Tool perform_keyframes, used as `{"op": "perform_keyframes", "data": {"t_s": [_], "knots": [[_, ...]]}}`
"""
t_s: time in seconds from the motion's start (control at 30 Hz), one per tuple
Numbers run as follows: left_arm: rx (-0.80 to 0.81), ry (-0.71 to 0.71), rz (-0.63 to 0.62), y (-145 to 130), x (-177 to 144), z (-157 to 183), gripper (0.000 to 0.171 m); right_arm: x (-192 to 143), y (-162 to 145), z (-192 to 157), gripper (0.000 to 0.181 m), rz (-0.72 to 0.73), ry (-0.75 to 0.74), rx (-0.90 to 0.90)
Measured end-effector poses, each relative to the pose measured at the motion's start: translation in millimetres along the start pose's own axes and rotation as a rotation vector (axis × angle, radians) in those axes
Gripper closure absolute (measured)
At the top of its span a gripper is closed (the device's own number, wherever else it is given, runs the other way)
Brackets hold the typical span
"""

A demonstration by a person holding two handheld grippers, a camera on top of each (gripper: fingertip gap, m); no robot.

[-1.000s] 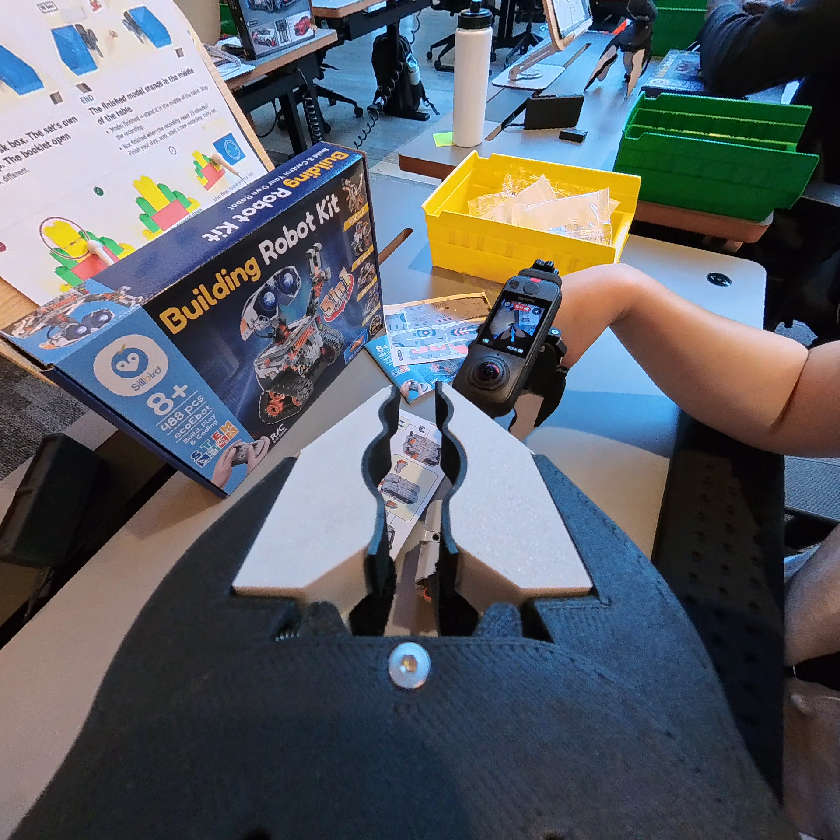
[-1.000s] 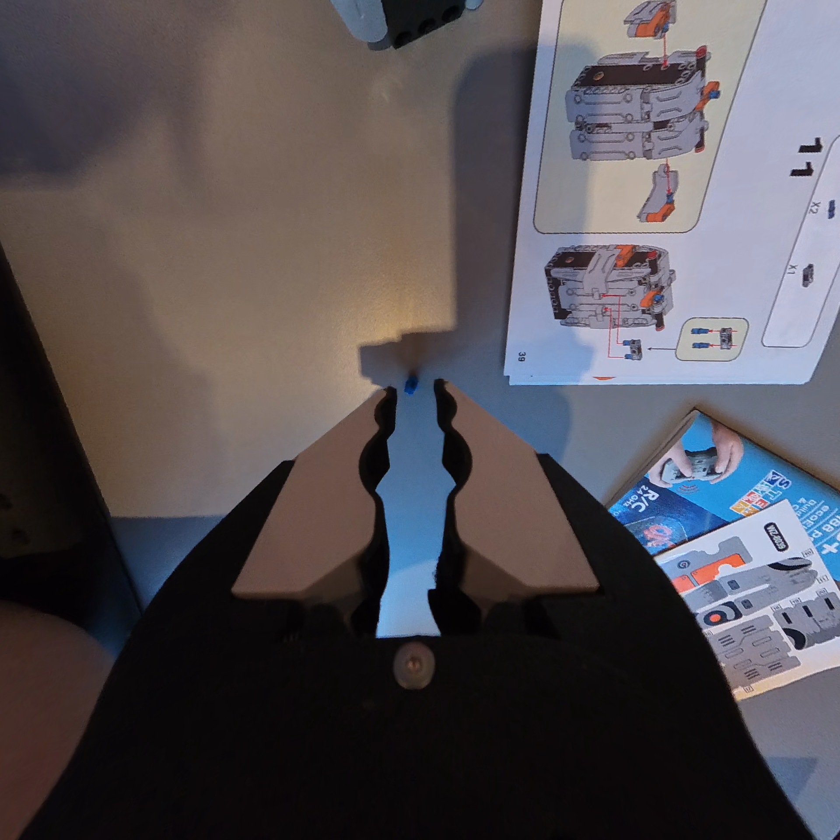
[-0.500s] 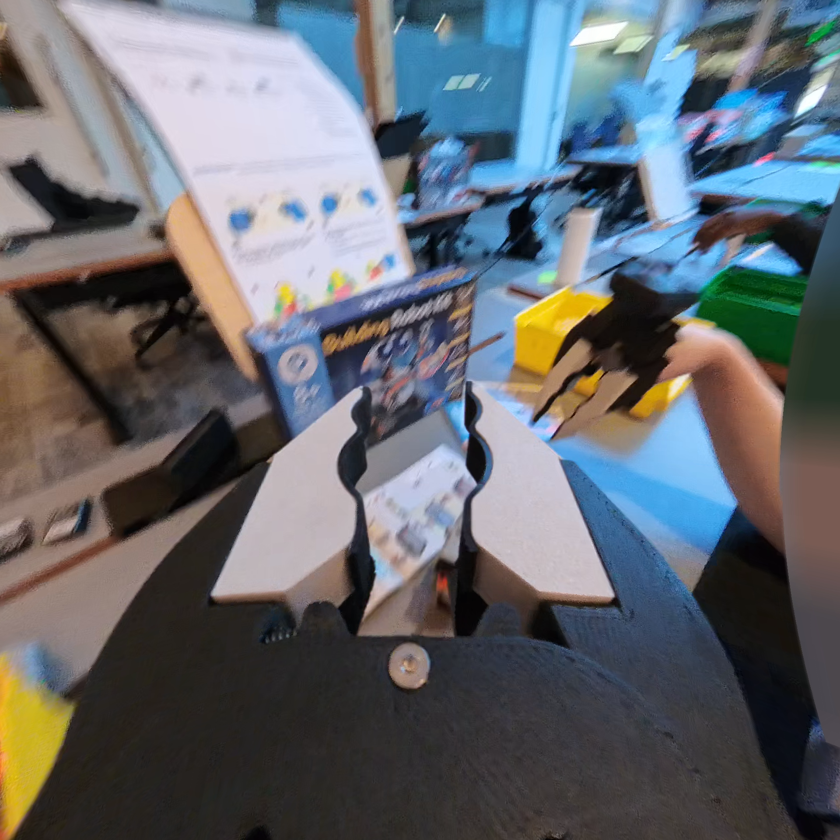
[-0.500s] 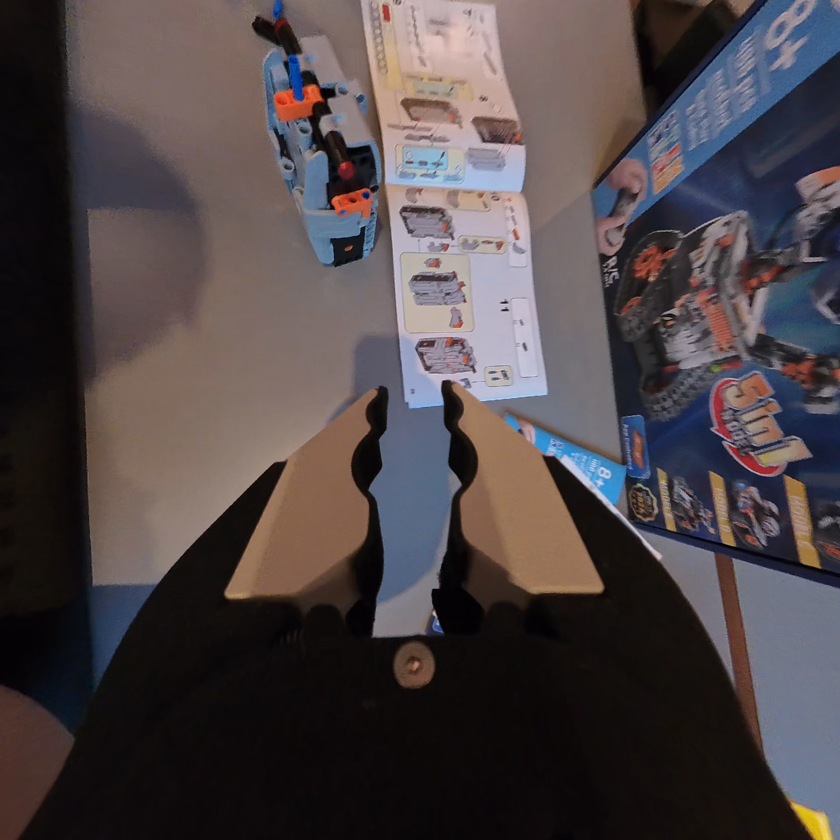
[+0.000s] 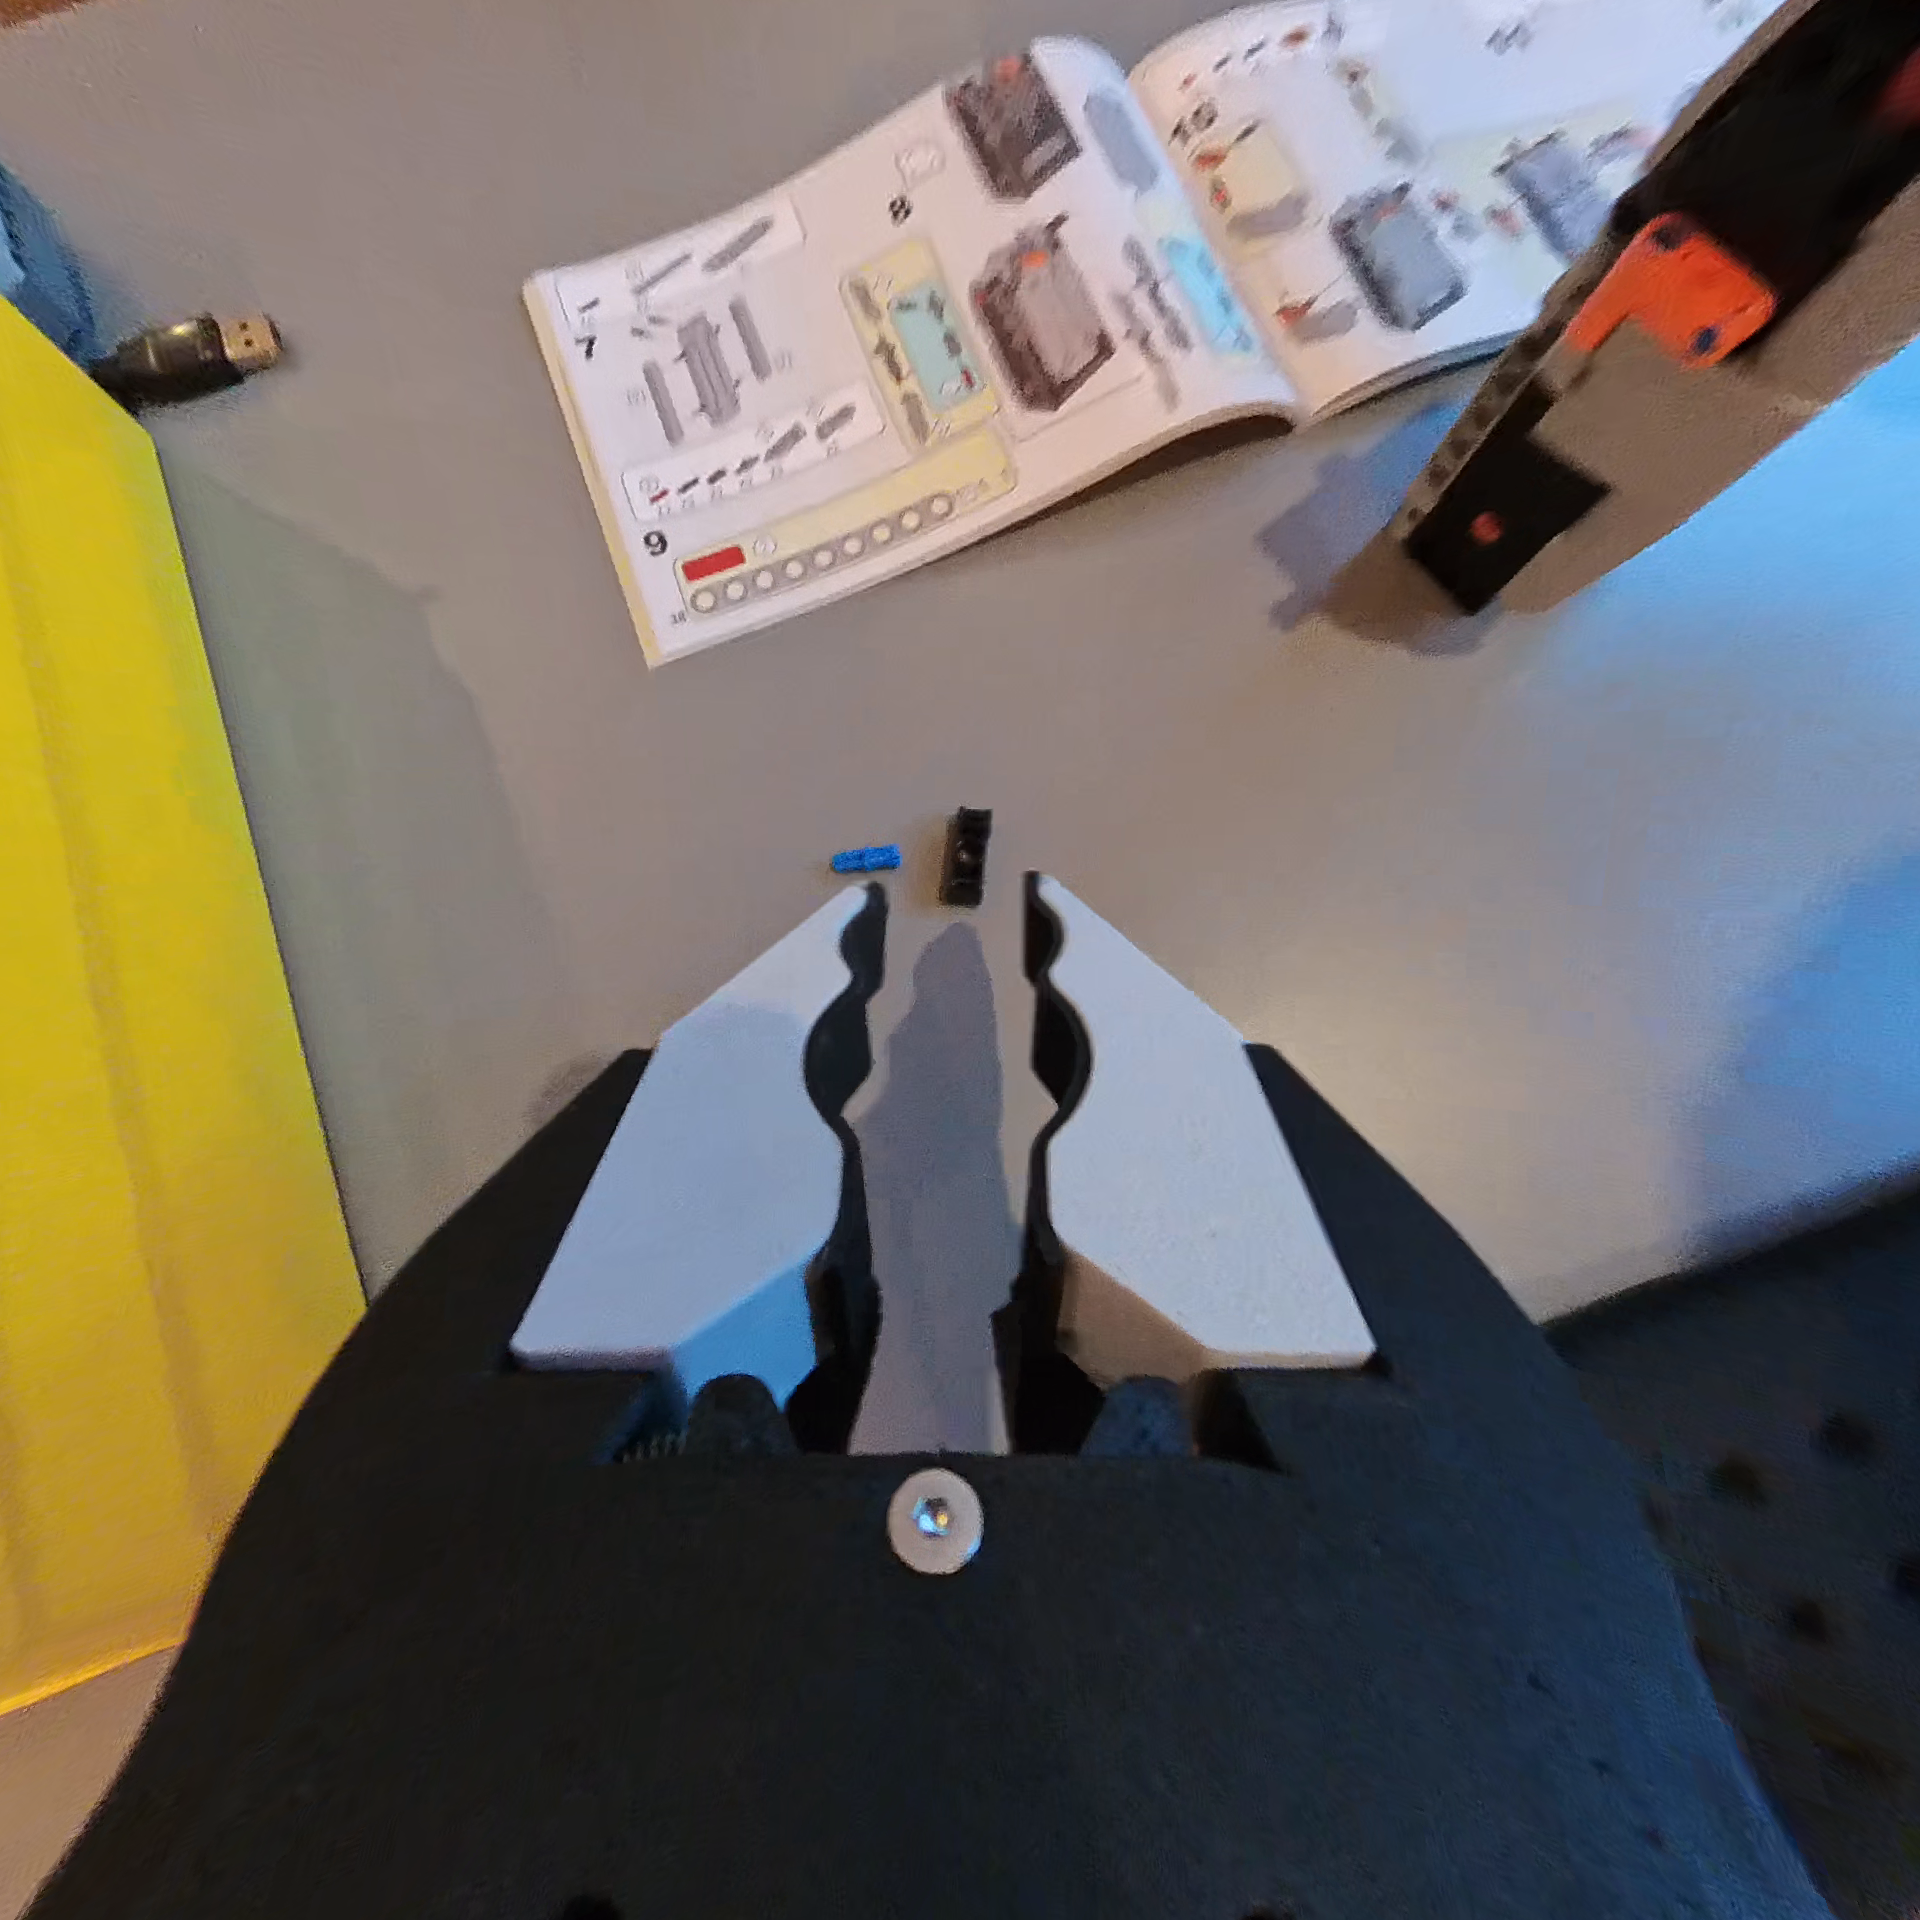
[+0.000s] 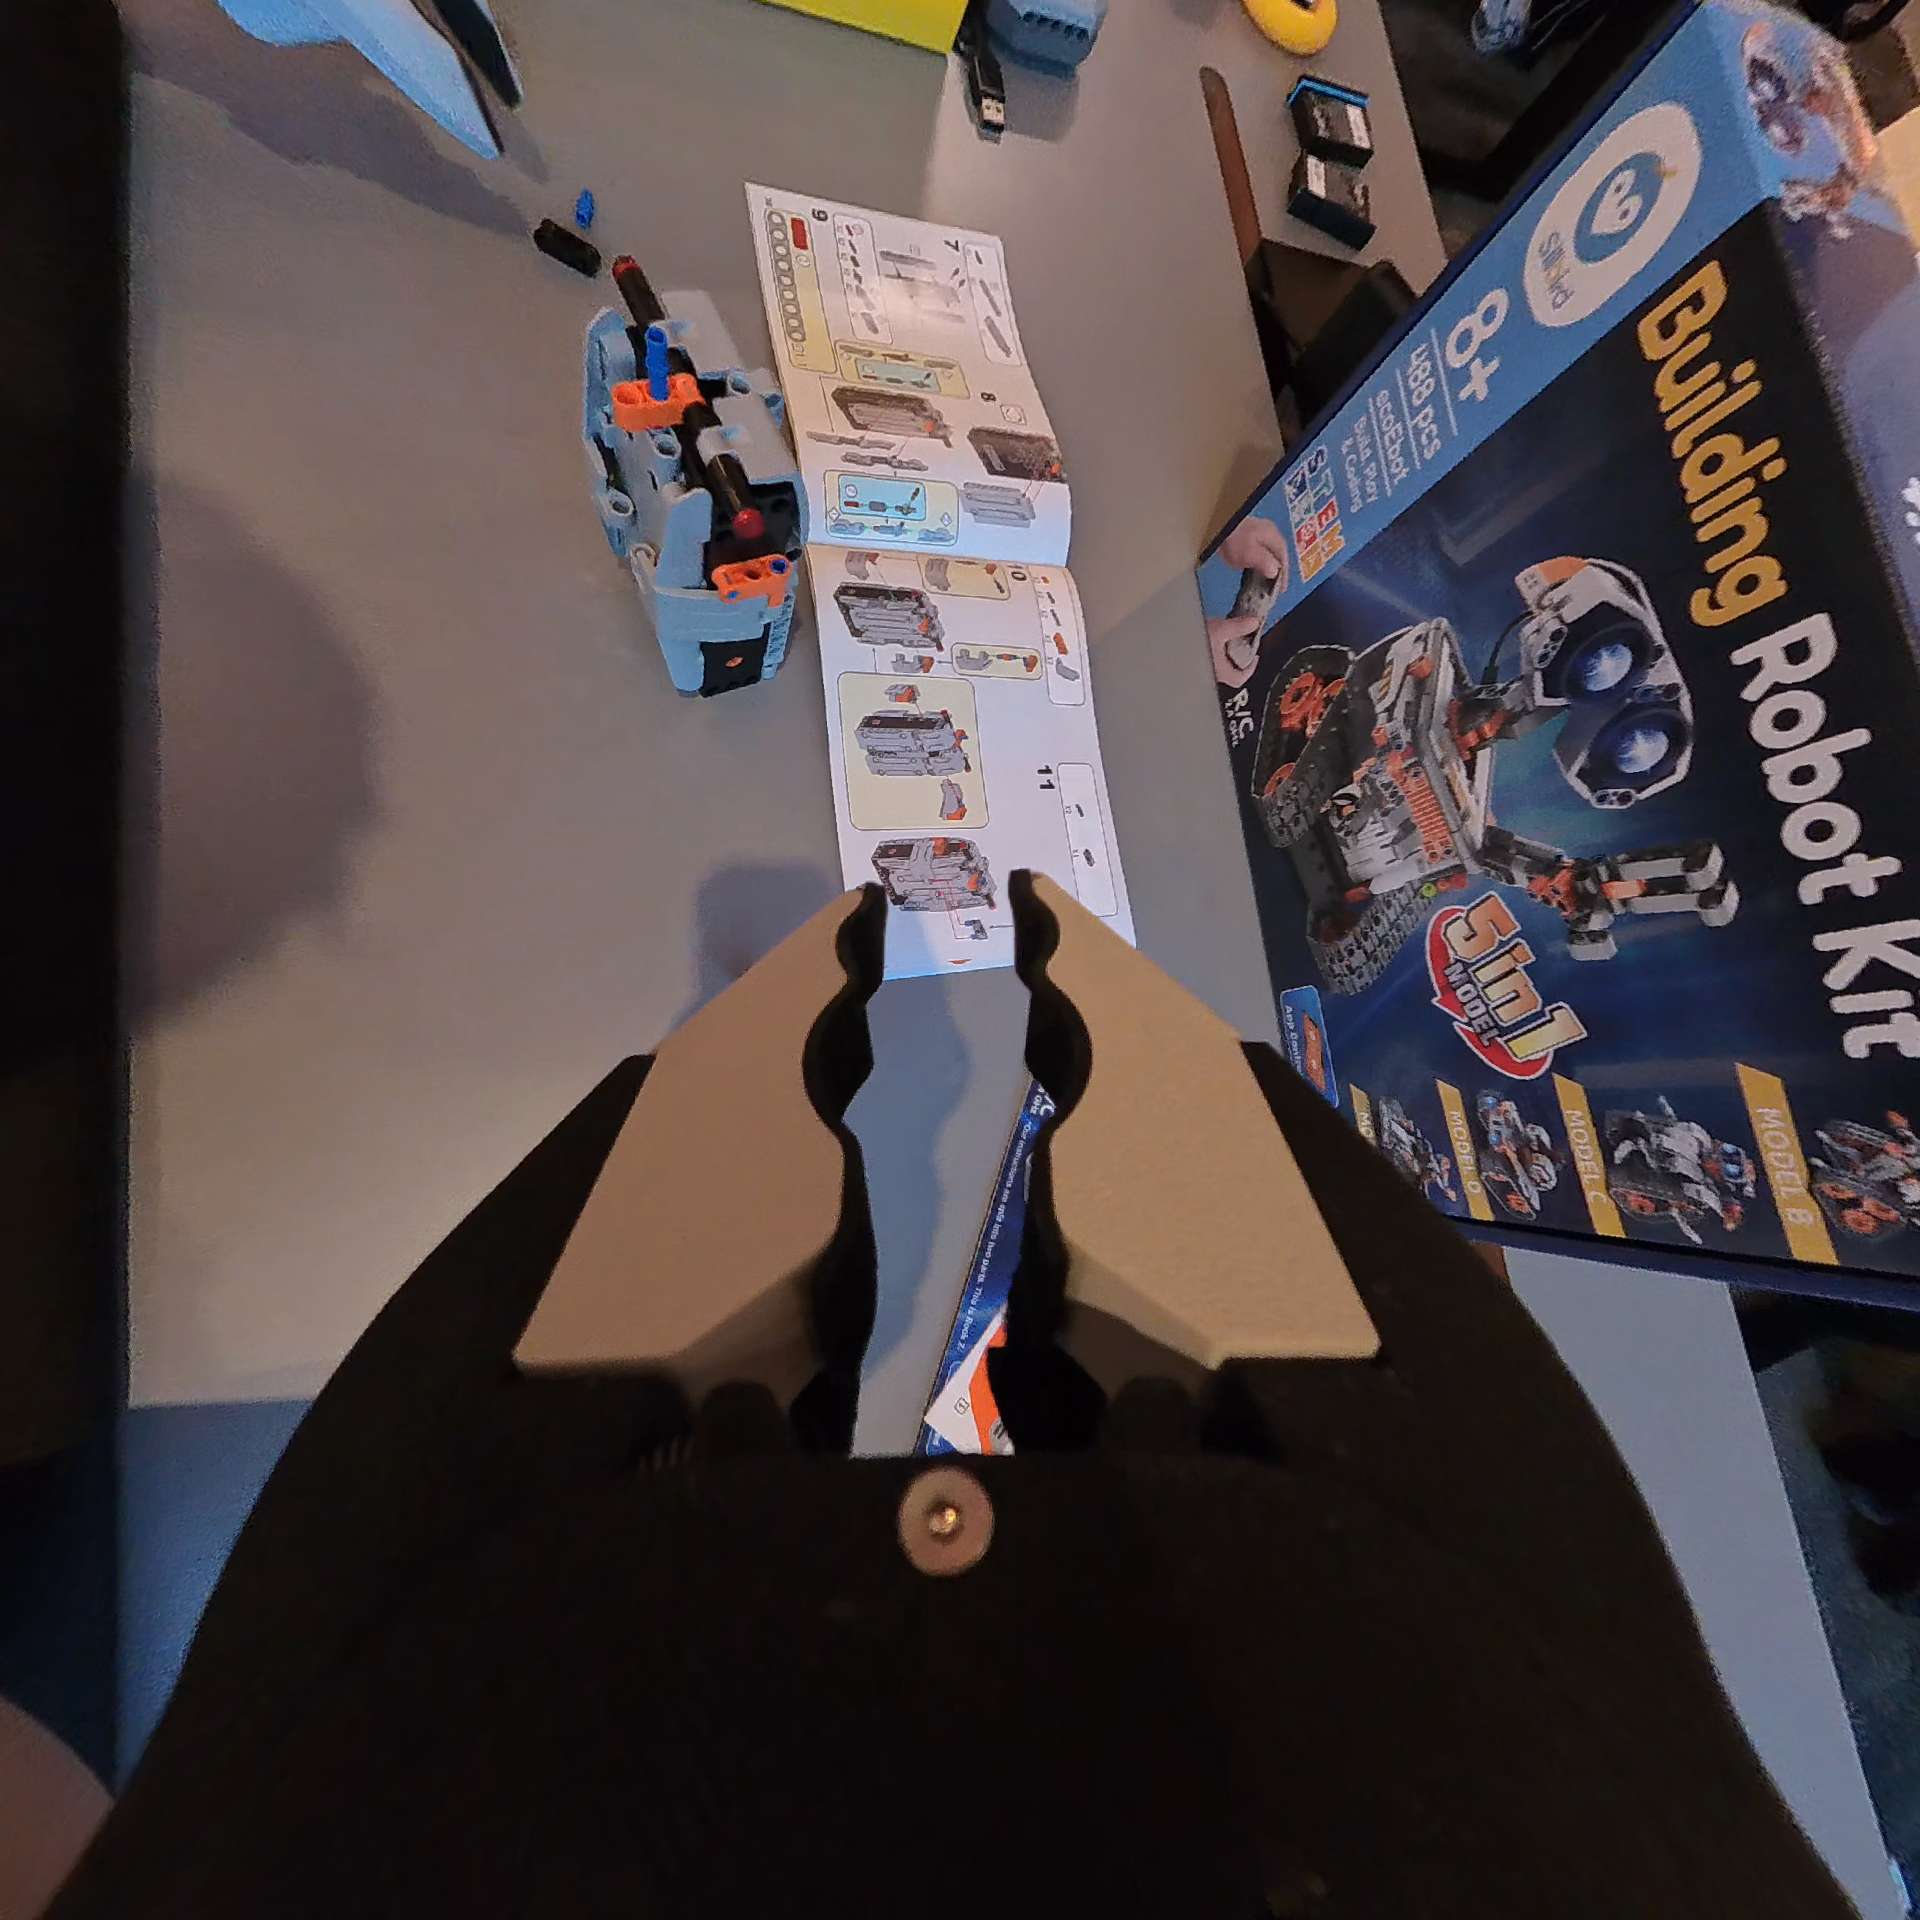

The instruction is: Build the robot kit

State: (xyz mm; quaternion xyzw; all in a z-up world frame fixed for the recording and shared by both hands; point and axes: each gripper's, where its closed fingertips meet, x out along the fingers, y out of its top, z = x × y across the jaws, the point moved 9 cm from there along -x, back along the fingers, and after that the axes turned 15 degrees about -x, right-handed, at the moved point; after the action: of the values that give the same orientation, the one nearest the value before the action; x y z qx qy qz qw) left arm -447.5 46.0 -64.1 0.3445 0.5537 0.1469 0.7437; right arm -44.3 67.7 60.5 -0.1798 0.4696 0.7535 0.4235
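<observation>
Fingers (image 5: 1143, 1122) of my left gripper (image 5: 954, 883) stand parted and empty, tips just short of a small black block (image 5: 964, 857) and a blue peg (image 5: 865, 859) on the grey table (image 5: 1143, 748). My right gripper (image 6: 945, 883) gapes empty over the open paper booklet (image 6: 935, 582); beside it lies a half-built blocky model (image 6: 691, 499), blurred and cut off in the left view.

A hobby or lab workspace is showing: grey worktop (image 6: 416, 935) carrying a robot-kit box (image 6: 1558, 779) at right, open manual (image 6: 935, 582) mid-frame, half-built model (image 6: 696, 499) beside it.
</observation>
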Motion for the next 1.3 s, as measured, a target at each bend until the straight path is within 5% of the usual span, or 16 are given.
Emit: {"op": "perform_keyframes", "data": {"t_s": [0.03,0.4,0.87,0.97,1.07,1.2,1.3], "knots": [[0.002,-0.005,-0.011,-2,3,-1,0.156,-2,1,0,0.157,0.005,-0.005,-0.001],[0.024,-0.006,-0.086,-8,28,-3,0.142,-20,-5,1,0.156,0.041,-0.048,0.016],[0.132,-0.012,-0.089,-4,16,1,0.165,-20,-20,6,0.157,0.052,-0.053,0.075],[0.352,-0.008,0.026,20,-23,24,0.166,-23,-20,15,0.156,0.152,-0.068,0.156],[0.742,0.074,0.152,56,-70,64,0.166,-26,-8,26,0.148,0.410,-0.009,0.321],[1.180,0.072,0.234,87,-103,126,0.166,-18,22,28,0.145,0.731,0.289,0.524],[1.446,0.087,0.252,92,-104,160,0.166,4,46,17,0.155,0.747,0.522,0.544]]}}
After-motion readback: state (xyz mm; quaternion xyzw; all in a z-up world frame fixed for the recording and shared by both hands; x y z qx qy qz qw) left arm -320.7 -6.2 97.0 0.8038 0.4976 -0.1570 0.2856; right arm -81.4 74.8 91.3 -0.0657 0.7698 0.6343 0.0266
